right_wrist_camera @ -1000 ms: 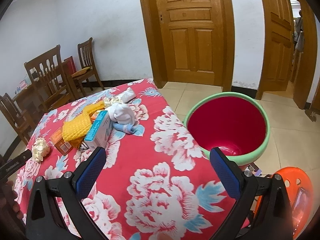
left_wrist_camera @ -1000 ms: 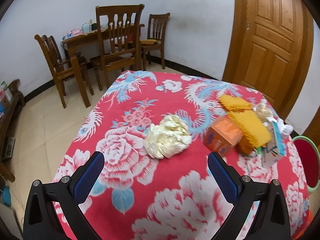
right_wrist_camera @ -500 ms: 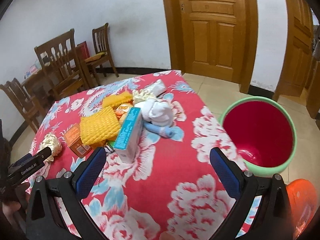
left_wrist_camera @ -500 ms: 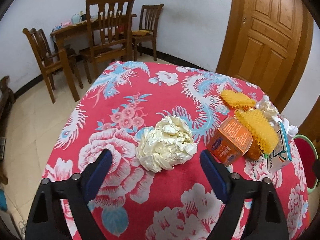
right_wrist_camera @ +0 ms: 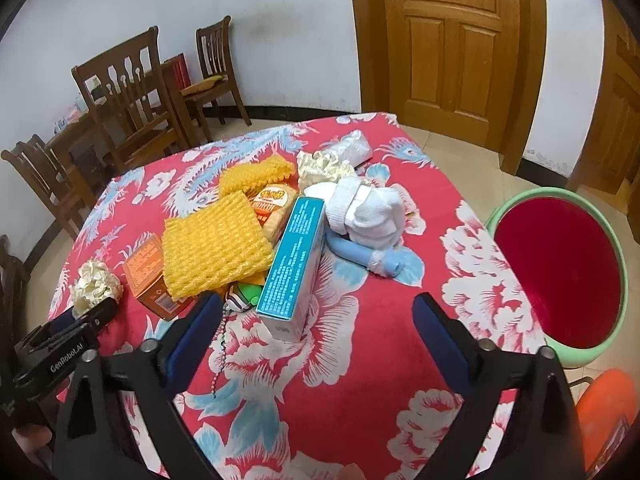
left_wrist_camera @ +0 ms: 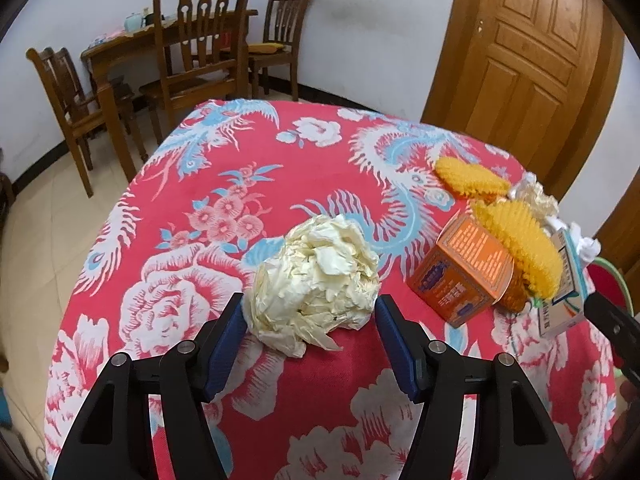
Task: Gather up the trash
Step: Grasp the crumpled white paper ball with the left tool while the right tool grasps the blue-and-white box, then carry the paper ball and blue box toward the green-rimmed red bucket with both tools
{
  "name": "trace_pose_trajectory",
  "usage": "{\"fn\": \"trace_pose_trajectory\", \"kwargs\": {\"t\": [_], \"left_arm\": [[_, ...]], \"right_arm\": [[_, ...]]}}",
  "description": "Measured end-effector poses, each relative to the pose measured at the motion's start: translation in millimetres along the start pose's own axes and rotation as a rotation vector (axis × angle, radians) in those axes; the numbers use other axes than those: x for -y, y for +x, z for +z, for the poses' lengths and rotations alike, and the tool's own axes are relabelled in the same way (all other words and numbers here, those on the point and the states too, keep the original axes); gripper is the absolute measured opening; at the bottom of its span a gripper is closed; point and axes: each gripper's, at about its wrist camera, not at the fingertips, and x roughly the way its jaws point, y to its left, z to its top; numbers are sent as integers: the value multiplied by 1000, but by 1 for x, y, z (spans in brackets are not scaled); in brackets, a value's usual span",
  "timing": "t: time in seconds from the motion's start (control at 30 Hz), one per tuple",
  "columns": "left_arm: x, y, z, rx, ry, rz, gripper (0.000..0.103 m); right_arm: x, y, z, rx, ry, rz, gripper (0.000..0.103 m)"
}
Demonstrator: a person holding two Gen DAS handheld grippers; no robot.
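Note:
A crumpled cream paper ball (left_wrist_camera: 316, 280) lies on the red flowered tablecloth (left_wrist_camera: 224, 184). My left gripper (left_wrist_camera: 310, 306) straddles it with its jaws closing. The blue pads stand at the ball's two sides, and no squeeze shows. In the right wrist view the left gripper (right_wrist_camera: 80, 320) shows at the ball (right_wrist_camera: 94, 286). My right gripper (right_wrist_camera: 316, 300) is wide, its jaws just starting to close. The near end of a blue carton (right_wrist_camera: 292, 264) lies between its fingers, untouched. A red bin with a green rim (right_wrist_camera: 560, 268) stands on the floor to the right of the table.
Around the carton lie an orange box (right_wrist_camera: 148, 276), yellow foam nets (right_wrist_camera: 216, 244), a white cloth bundle (right_wrist_camera: 364, 212), a blue tube (right_wrist_camera: 360, 252) and a bead chain (right_wrist_camera: 224, 344). Wooden chairs (left_wrist_camera: 200, 40) and doors (right_wrist_camera: 448, 40) stand behind. An orange stool (right_wrist_camera: 608, 412) is at the lower right.
My left gripper moved forward and down onto the paper ball and its jaws narrowed around it. My right gripper swung left from the bin toward the trash pile, bringing the blue carton between its fingers.

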Motion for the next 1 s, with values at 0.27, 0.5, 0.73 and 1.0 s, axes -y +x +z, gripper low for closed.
{"fn": "trace_pose_trajectory", "kwargs": {"t": [0.27, 0.5, 0.73, 1.0], "left_arm": [[2, 5, -2, -8, 13, -30, 58], [5, 2, -3, 1, 28, -53, 45], [8, -11, -4, 17, 29, -47, 43], [10, -35, -3, 59, 15, -52, 43]], "right_arm": [[-1, 22, 1, -64, 13, 35, 59], [0, 25, -4, -54, 18, 65, 23], [5, 9, -7, -24, 16, 74, 21], [11, -26, -13, 40, 10, 117, 21]]}}
